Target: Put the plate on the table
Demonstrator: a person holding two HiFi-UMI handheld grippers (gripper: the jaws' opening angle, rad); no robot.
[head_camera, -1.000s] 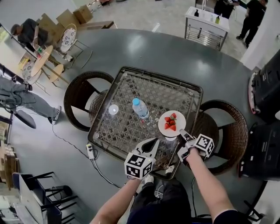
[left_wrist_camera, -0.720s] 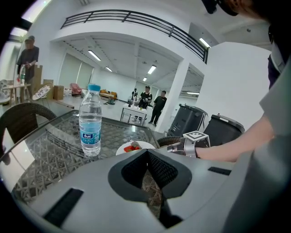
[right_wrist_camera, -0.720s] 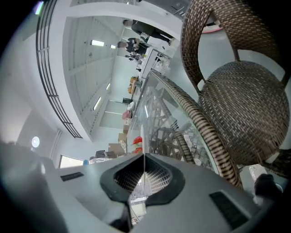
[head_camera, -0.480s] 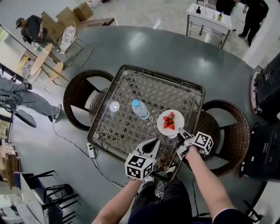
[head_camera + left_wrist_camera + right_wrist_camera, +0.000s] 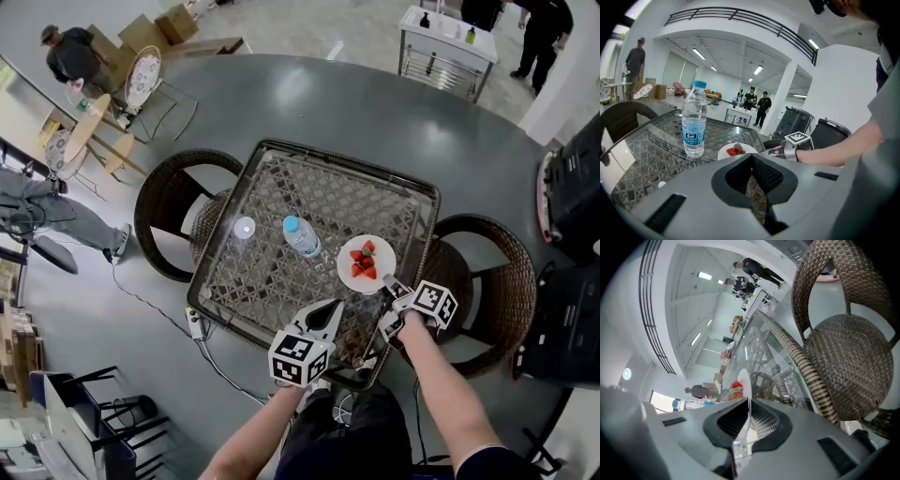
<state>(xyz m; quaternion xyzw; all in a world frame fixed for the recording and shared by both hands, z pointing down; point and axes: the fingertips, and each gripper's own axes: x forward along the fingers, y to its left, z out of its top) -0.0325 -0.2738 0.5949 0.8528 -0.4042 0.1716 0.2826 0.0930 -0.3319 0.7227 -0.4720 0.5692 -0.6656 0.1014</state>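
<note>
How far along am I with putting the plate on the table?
Done: the round white plate of strawberries is over the glass-topped wicker table, low or touching; I can't tell which. In hand: the right gripper grips its near rim. To do: settle it, open the jaws, withdraw. The left gripper is shut, empty.

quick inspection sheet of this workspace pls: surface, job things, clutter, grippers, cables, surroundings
surface: glass-topped brown wicker table
job's things: round white plate with red strawberries, near the table's right edge
clutter: clear plastic water bottle, upright; small round white object
grippers: right gripper fingers shut on the plate's rim; left gripper fingers shut, empty
cables: white power strip and cord on the floor
surroundings: two brown wicker chairs; people far off
</note>
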